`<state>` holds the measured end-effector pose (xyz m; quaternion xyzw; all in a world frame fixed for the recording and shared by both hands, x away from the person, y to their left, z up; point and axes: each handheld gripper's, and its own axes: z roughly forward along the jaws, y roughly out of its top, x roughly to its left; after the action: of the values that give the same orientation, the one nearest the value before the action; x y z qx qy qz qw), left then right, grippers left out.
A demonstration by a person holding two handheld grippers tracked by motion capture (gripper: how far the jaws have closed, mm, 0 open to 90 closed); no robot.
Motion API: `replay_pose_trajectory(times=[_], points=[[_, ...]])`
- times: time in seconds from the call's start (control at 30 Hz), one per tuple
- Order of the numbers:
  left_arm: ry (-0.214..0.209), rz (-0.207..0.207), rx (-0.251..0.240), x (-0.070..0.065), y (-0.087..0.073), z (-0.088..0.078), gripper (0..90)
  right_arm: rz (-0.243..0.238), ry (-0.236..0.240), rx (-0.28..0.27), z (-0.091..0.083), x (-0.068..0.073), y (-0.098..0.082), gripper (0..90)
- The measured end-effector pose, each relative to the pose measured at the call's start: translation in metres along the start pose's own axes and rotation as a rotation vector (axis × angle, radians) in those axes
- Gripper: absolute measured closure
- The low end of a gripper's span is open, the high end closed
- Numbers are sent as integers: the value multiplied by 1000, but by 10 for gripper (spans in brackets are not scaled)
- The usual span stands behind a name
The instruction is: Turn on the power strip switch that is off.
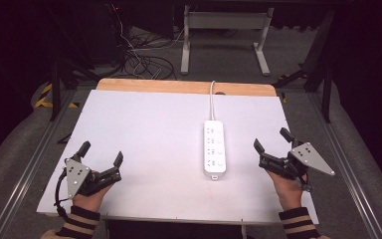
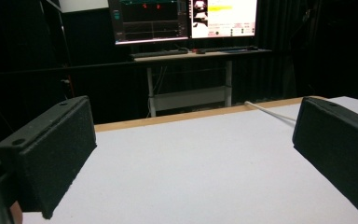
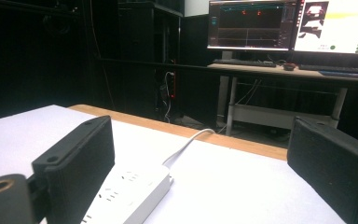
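1. Flat white rectangular table top [image 1: 144,134], matte board with a pale wooden strip along its far edge [image 1: 179,85]. It carries the one item below; the rest of its surface is bare.

2. White plastic oblong power strip [image 1: 214,147], four socket rows on its upper face, lying flat and lengthwise on the right half of the board. Its white round cable [image 1: 212,99] runs from the far end over the wooden strip. In the right gripper view the strip [image 3: 130,191] lies low and to the left, partly behind that gripper's left jaw, the cable [image 3: 186,144] curving away behind it.

3. Right black two-jaw gripper [image 1: 270,142], held in the person's right hand [image 1: 289,191] just right of the strip's near end. Jaws spread wide, nothing between them.

4. Left black two-jaw gripper [image 1: 101,153], held in the left hand [image 1: 90,196] near the front left of the board, well apart from the strip. Jaws likewise spread wide and empty.

Handling note (judgement): the work looks to be at its start, with the strip untouched. The right gripper is the natural one to approach. It should probably turn towards the strip and straddle the narrow width of the body near one end, gripping the side walls rather than the socket face. Keep the cable slack so it does not drag the strip askew.
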<state>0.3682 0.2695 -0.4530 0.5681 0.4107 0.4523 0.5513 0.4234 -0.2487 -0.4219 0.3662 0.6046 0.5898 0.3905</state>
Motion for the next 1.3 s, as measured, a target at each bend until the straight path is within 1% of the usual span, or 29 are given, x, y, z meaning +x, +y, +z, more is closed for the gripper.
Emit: replay_pose_trajectory(times=[0.17,0.3,0.6,0.83,1.07,1.3], points=[[-1,3,2,0,0,-1,2,0,2,8,1,0,-2,81],[9,1,0,2,0,-4,2,5,5,16,4,1,-3,81],[15,2,3,3,0,-5,2,-1,5,27,7,1,-4,83],[9,3,3,2,0,-4,2,-8,0,23,5,1,-4,89],[1,2,3,1,0,-2,2,-5,0,24,3,0,-4,93],[1,2,3,1,0,-2,2,-10,-5,23,3,0,-4,96]])
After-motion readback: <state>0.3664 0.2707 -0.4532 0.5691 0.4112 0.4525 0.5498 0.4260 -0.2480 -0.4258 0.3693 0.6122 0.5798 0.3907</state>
